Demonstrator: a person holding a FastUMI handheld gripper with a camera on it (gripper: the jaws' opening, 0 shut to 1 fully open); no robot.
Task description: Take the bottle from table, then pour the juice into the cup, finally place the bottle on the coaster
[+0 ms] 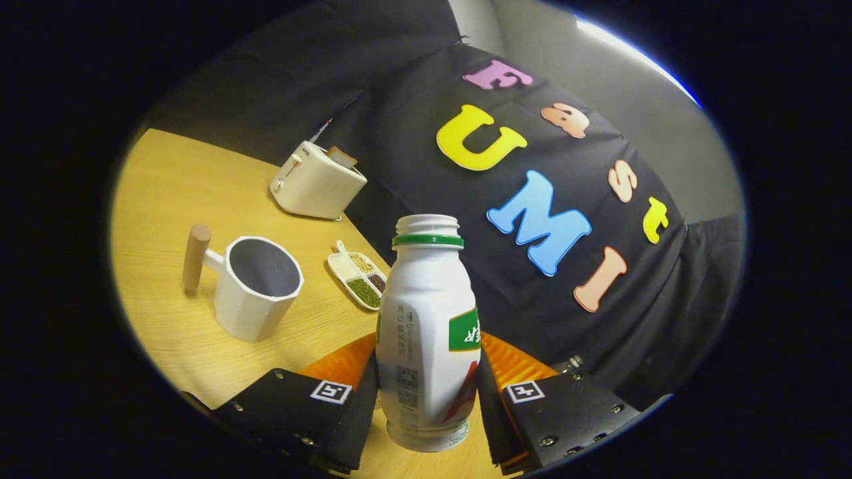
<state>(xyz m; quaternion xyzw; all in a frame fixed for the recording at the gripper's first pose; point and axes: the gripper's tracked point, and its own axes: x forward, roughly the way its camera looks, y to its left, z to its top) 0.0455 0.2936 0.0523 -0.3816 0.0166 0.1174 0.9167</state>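
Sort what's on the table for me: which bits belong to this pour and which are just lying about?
Job:
- bottle, cap off, clamped between the gripper fingers
- cup, wooden handle, ahead of the fingers on the table

Lying about:
- toaster, beyond the cup
- divided dish of seeds, beside the cup

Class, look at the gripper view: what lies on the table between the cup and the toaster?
Nothing: bare wooden table separates the cup from the toaster. The jaws grip the bottle.
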